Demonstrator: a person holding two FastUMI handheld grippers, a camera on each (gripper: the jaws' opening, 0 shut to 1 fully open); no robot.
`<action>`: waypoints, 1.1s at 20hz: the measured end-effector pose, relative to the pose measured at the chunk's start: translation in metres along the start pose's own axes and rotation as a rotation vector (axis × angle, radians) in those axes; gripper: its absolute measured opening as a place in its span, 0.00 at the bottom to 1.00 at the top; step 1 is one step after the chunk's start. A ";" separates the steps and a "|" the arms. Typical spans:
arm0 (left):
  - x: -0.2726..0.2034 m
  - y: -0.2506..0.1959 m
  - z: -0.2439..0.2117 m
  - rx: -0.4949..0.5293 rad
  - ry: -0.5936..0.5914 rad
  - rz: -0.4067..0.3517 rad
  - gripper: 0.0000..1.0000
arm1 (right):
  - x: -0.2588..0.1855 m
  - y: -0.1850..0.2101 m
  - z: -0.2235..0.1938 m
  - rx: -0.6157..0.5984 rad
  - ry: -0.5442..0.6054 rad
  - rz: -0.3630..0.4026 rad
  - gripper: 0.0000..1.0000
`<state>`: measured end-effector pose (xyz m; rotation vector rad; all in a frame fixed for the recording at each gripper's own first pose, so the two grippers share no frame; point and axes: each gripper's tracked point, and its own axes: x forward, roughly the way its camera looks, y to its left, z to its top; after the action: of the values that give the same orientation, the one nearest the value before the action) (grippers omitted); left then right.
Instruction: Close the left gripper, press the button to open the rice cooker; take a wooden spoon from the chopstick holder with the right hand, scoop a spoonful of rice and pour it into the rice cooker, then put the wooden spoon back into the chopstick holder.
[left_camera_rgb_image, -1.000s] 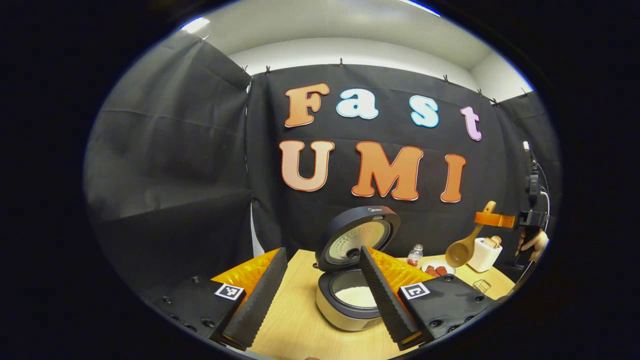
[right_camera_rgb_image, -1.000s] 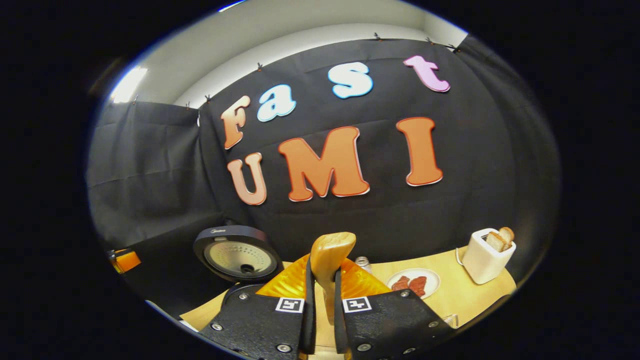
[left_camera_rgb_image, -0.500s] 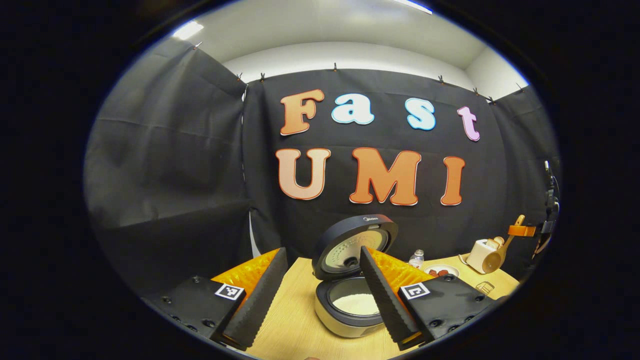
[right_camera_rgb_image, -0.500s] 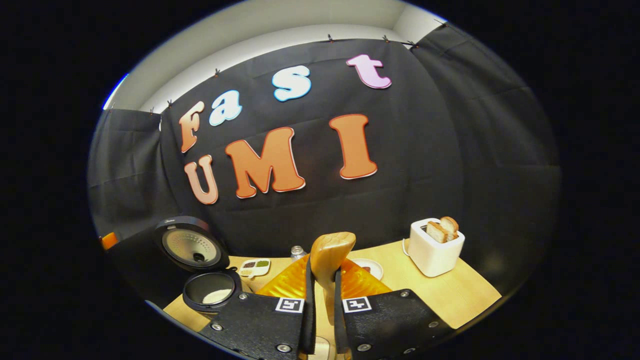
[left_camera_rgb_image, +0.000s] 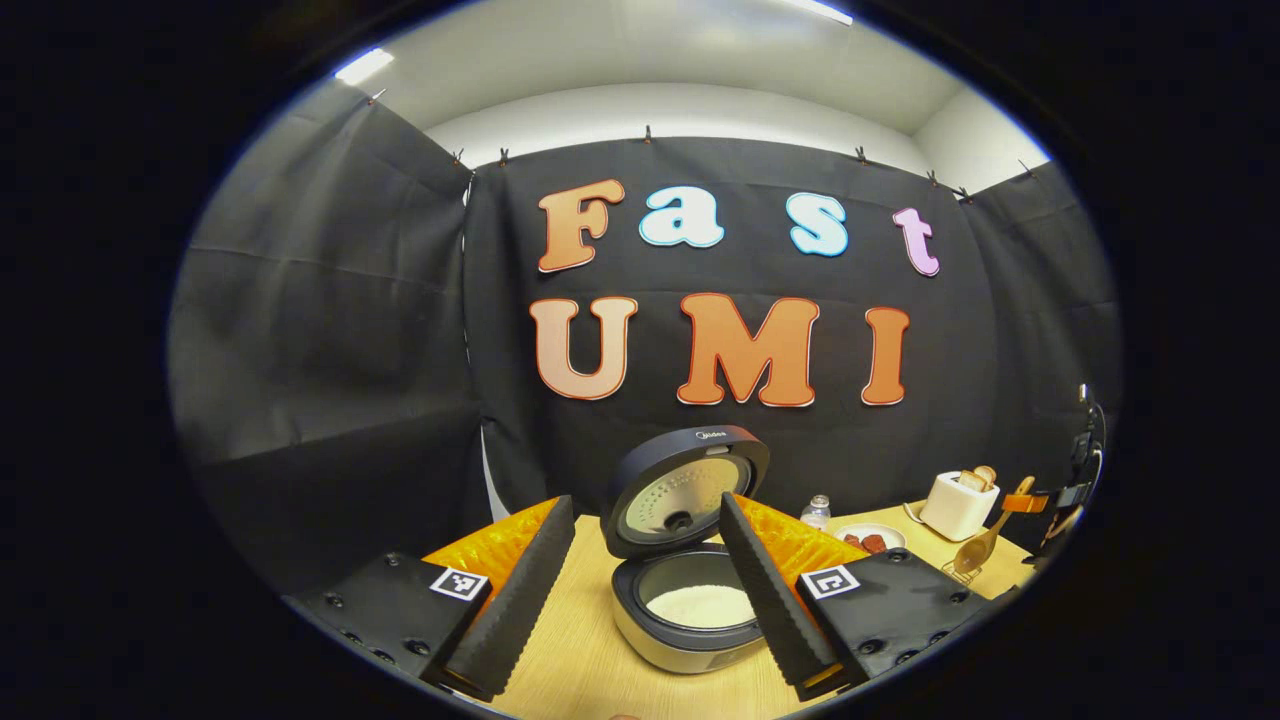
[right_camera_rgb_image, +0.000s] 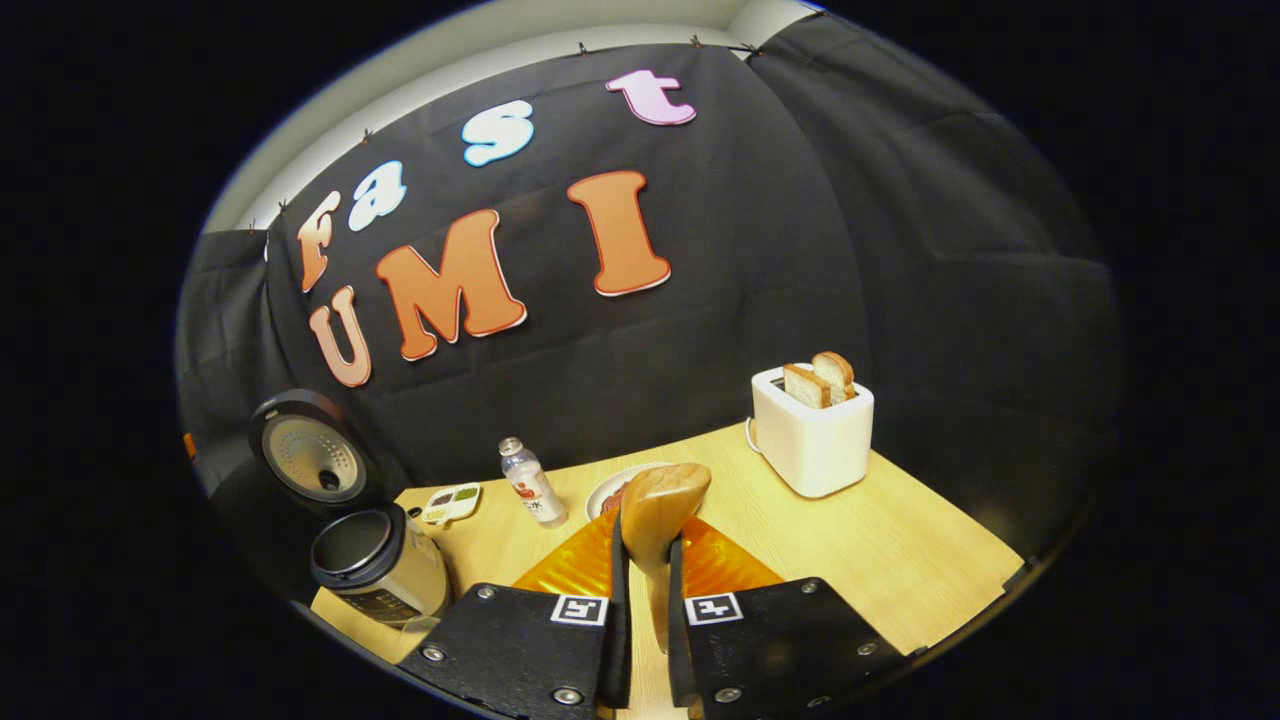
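Right gripper (right_camera_rgb_image: 643, 640): fingers nearly together, clamped on the wooden spoon (right_camera_rgb_image: 660, 515) by its handle, handle end rising straight ahead between the jaws. Seen from the left gripper view far off to the right, bowl of the wooden spoon hanging low over a wire chopstick holder (left_camera_rgb_image: 958, 573), near the table edge. Judged step: returning the spoon to the holder; rice already in the pot. Next move, as judged: lower bowl-first into the wire frame, then part the fingers. Spoon pale wood, smooth, rounded handle end.

Left gripper (left_camera_rgb_image: 640, 590): jaws wide apart, holding nothing. Just beyond and between them, rice cooker (left_camera_rgb_image: 690, 610), lid raised upright, white rice in the inner pot. Further right of the jaws: small bottle (right_camera_rgb_image: 530, 483), plate (left_camera_rgb_image: 872, 537), white toaster (right_camera_rgb_image: 812, 432) with two slices, all on the wooden table (right_camera_rgb_image: 900, 550).
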<state>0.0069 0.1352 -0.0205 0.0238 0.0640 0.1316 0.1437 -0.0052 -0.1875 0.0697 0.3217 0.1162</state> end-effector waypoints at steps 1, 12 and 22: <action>-0.001 0.002 0.001 -0.007 -0.002 0.005 0.95 | 0.005 -0.004 -0.009 0.006 0.015 -0.008 0.14; -0.013 0.021 -0.002 -0.022 0.010 0.052 0.95 | 0.023 -0.030 -0.067 0.142 0.119 0.004 0.14; -0.012 0.007 0.003 -0.025 0.020 0.022 0.94 | 0.024 -0.074 -0.060 0.230 0.102 -0.116 0.45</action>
<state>-0.0061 0.1407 -0.0161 -0.0021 0.0816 0.1551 0.1543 -0.0726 -0.2585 0.2731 0.4390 -0.0327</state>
